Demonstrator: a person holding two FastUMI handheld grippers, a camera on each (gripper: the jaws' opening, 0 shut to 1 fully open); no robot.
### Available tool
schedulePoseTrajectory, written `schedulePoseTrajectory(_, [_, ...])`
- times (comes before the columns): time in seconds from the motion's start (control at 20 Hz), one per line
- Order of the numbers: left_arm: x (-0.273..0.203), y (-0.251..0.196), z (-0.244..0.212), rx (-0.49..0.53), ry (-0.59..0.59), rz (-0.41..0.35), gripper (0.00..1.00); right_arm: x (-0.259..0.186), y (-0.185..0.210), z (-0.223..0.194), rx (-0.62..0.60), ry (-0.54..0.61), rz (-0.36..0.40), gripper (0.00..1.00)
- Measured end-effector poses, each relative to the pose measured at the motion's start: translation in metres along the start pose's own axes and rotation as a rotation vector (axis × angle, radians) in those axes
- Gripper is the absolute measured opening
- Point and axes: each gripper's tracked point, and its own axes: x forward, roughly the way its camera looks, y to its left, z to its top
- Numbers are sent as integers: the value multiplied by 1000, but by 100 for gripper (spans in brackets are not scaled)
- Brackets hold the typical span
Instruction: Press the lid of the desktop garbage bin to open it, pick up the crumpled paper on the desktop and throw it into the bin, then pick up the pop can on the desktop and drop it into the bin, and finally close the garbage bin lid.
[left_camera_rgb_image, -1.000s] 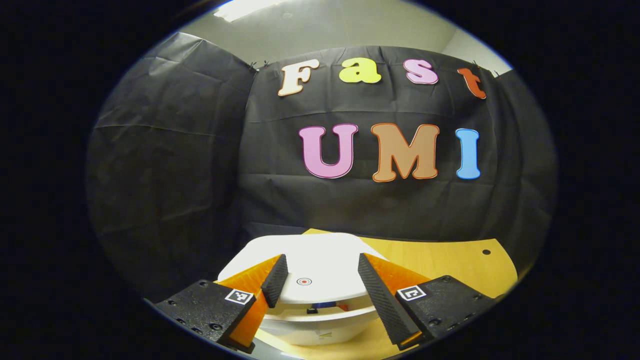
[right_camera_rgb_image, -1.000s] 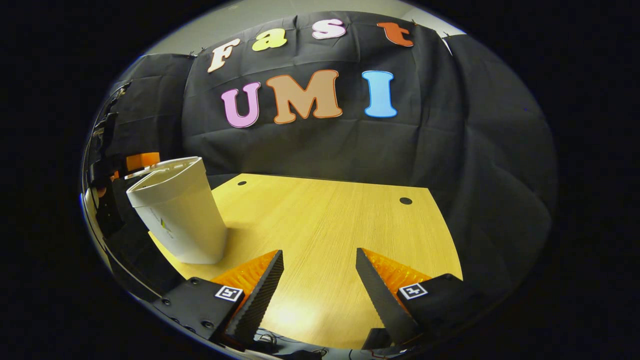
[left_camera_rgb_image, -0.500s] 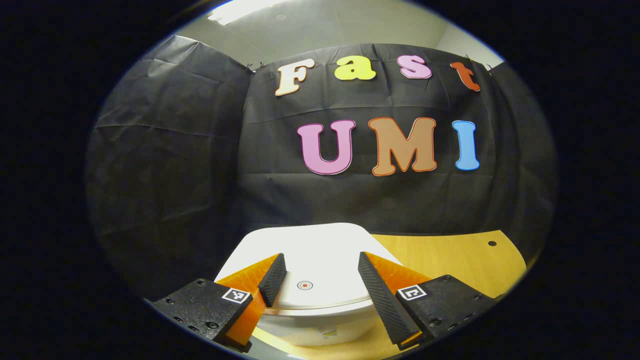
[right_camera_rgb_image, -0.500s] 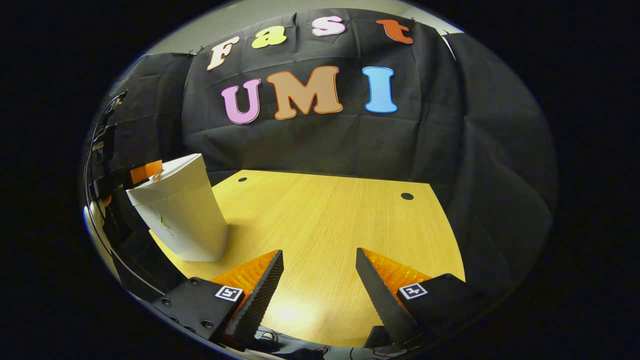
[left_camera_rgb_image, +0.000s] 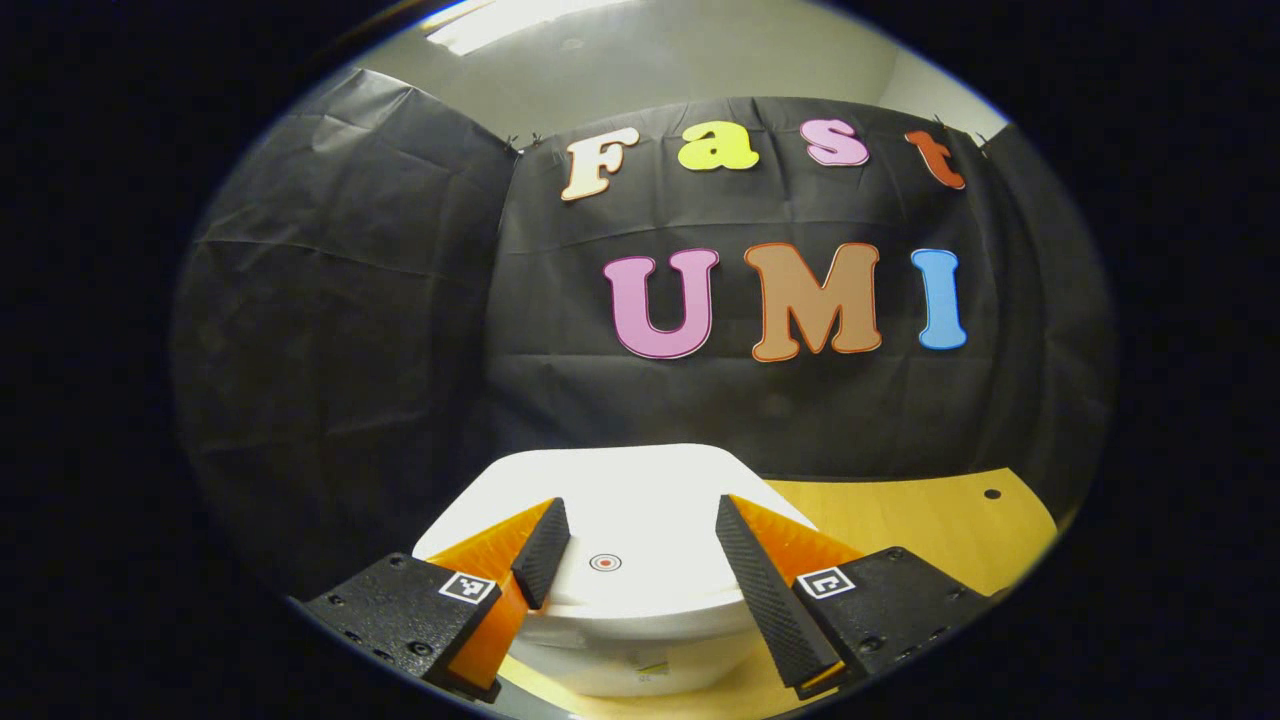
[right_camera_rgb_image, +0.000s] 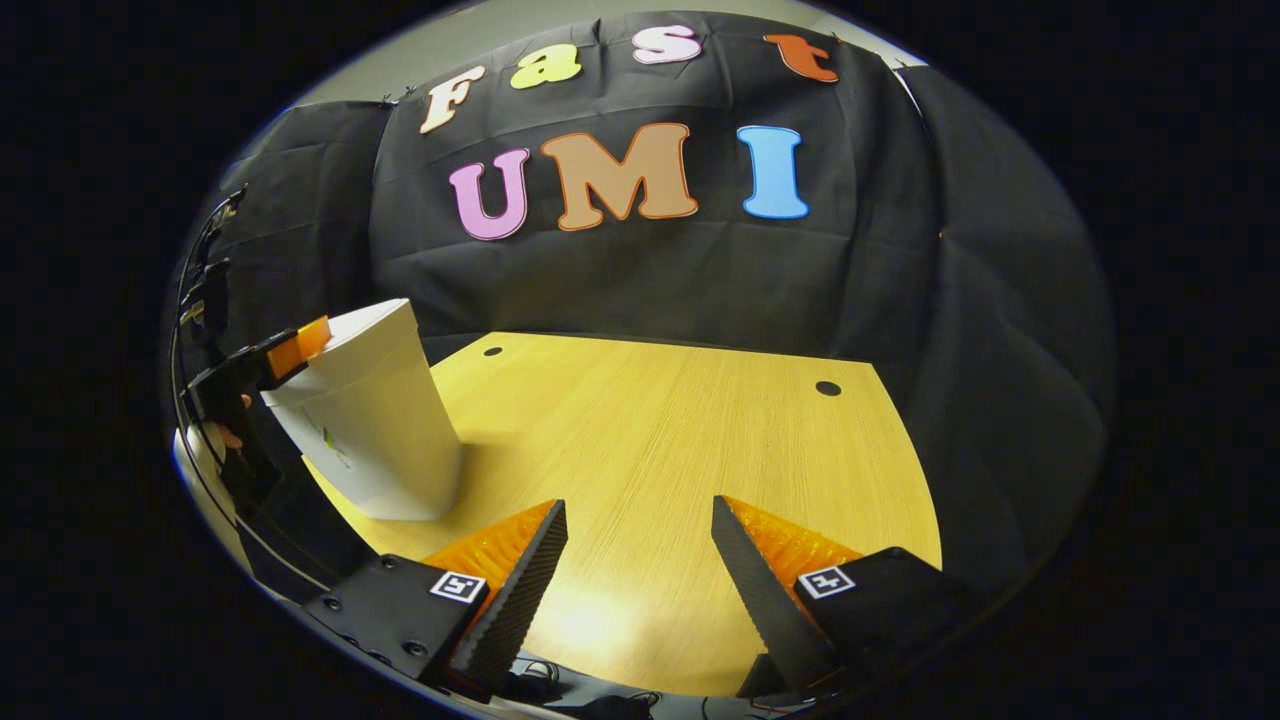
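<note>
Both grippers spread wide, holding nothing: left gripper (left_camera_rgb_image: 632, 540) over closed lid (left_camera_rgb_image: 640, 500) of white bin (right_camera_rgb_image: 375, 430) at tabletop's (right_camera_rgb_image: 660, 460) left edge, right gripper (right_camera_rgb_image: 638, 560) above bare wood.

I see a smooth white plastic bin (right_camera_rgb_image: 375, 420), lid (left_camera_rgb_image: 640, 530) faintly glossy. Beneath it I note a grained, satin wood desktop (right_camera_rgb_image: 680, 470). Behind it hangs matt creased cloth (right_camera_rgb_image: 650, 280).
</note>
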Motion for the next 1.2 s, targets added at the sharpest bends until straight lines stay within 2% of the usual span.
schedulePoseTrajectory(0.3, [2,-1,8,15,-21,-34,92,4,21,20,-22,-41,39,97])
schedulePoseTrajectory(0.55, [1,0,18,-89,0,-38,92,-3,32,31,-31,-77,33,97])
schedulePoseTrajectory(0.6, [-1,0,19,-90,4,-31,91,-5,34,33,-29,-85,28,97])
schedulePoseTrajectory(0.7, [-4,-3,47,-10,-69,-39,92,-9,35,40,-20,-106,17,97])
schedulePoseTrajectory(0.8, [-9,-27,79,75,-138,-103,92,-11,33,42,1,-122,-3,97])
schedulePoseTrajectory(0.85, [-14,-44,89,83,-154,-150,92,-14,32,45,18,-134,-9,97])
schedulePoseTrajectory(1.0, [-39,-96,96,8,-168,-295,92,-25,23,57,65,-196,-48,97])
schedulePoseTrajectory(1.2, [-66,-147,81,-23,-133,-411,89,-48,2,69,112,-282,-114,97])
